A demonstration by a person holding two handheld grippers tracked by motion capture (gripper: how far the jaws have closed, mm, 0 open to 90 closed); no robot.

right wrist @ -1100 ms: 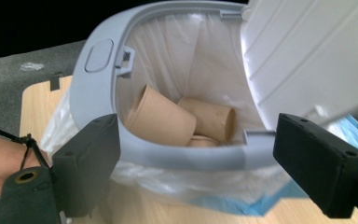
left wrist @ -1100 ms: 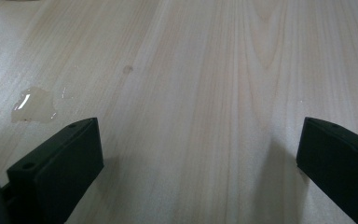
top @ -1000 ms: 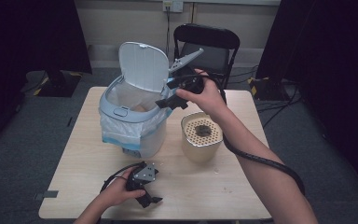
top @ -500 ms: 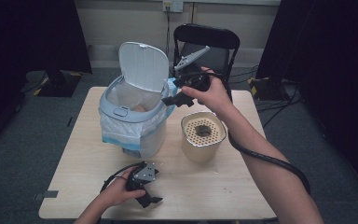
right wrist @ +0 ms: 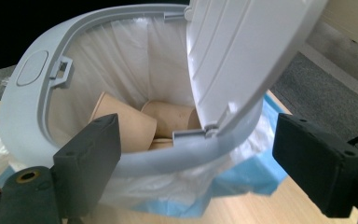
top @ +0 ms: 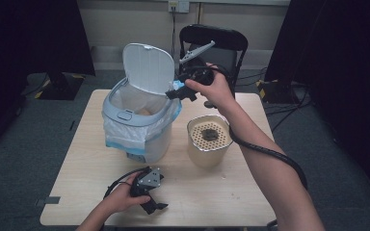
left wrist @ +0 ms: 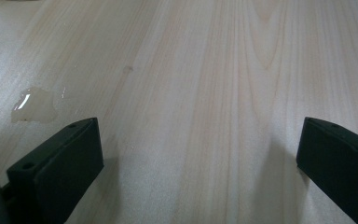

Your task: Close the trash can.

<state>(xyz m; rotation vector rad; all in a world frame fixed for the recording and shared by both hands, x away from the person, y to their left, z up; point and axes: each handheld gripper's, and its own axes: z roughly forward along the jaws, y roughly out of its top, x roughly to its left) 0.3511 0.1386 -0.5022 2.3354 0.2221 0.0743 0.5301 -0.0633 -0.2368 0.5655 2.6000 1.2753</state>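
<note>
Your right gripper [top: 180, 93], jaws apart and empty, has drawn back toward frame centre from the open grey plastic bin [top: 137, 126]; your left gripper [top: 149, 198], also open, rests at the wooden table's [top: 231, 192] lower edge.

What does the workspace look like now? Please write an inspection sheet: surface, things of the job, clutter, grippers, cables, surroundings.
Surface: light wooden table; small wet patch in the left gripper view.
Job's things: grey bin with white liner, lid up, brown paper cups inside; beige canister with perforated top, dark lump on it.
Clutter: nothing seen.
Grippers: left gripper low at the table's near edge, open, nothing between its jaws; right gripper raised beside the bin's rim, open, nothing held.
Cables: black cable along the right forearm; another loops by the left hand.
Surroundings: black folding chair behind the table, grey carpet, dark curtains at both sides.
</note>
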